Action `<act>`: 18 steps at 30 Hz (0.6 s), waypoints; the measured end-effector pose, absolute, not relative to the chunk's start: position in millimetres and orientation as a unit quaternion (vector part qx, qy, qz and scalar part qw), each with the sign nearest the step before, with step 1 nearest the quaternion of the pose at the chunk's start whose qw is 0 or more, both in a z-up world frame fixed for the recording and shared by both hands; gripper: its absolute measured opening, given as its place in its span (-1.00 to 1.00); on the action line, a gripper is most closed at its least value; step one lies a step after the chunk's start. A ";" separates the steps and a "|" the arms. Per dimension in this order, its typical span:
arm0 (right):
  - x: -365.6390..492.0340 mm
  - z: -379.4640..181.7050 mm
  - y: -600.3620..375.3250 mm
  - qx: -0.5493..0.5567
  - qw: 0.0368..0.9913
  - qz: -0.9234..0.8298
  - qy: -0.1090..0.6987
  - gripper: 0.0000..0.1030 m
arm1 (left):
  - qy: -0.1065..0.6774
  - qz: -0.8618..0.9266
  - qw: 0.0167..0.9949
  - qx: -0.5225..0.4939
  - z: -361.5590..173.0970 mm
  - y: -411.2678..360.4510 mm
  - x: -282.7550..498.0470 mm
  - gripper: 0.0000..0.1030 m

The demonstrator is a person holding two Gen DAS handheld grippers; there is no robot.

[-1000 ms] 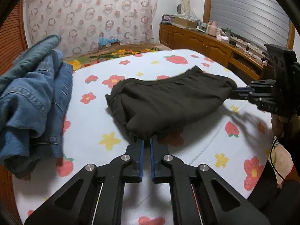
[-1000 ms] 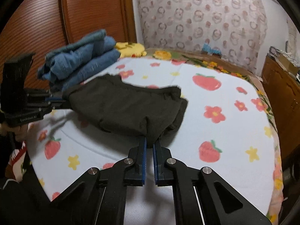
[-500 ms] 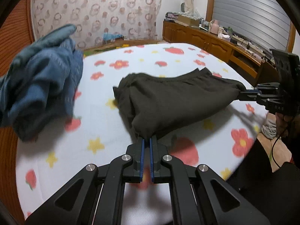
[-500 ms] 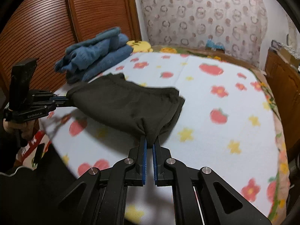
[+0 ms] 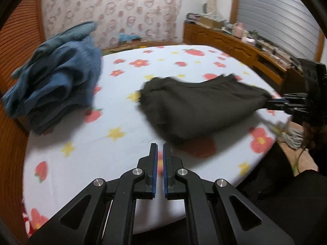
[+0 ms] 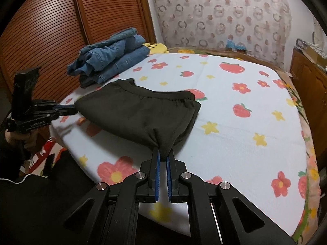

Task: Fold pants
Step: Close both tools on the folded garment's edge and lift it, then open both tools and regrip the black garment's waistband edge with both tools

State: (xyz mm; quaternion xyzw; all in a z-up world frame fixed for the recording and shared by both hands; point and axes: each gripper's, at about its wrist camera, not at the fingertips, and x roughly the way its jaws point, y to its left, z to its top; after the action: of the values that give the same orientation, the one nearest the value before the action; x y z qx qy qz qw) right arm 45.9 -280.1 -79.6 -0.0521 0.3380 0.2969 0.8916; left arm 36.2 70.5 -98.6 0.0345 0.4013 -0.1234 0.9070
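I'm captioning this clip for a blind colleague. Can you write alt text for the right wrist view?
The right gripper pinches one corner of the folded dark pants, which lie on a flower-and-strawberry bedsheet. At far left, the left gripper sits at the opposite corner. Folded blue jeans are stacked behind, near a slatted wooden door.

Bed sheet [image 6: 235, 122] white, strawberry/flower print. Stack of folded jeans [image 6: 110, 55] on its far-left corner, yellow pillow [image 6: 156, 47] just behind stack. Wooden sideboard [image 5: 231, 42] along sheet's right side, cluttered.
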 end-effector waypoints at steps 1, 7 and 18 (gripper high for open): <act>46.7 -80.3 -281.5 -0.051 0.891 0.296 0.340 -0.90 | 0.404 -0.119 0.906 0.028 -98.9 76.6 36.4 -0.89; 44.5 -77.1 -283.0 -0.044 0.891 0.297 0.340 -0.90 | 0.391 -0.101 0.915 0.015 -86.5 90.8 40.7 -0.52; 50.3 -64.1 -290.4 -0.042 0.909 0.269 0.315 -0.38 | 0.377 -0.120 0.919 0.005 -79.5 69.4 71.0 0.15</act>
State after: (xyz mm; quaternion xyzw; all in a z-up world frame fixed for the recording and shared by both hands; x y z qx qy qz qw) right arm 50.3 -290.4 -64.1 -0.0420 0.3148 0.2692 0.9092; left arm 71.0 69.4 -79.5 0.0052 0.3768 -0.1197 0.9185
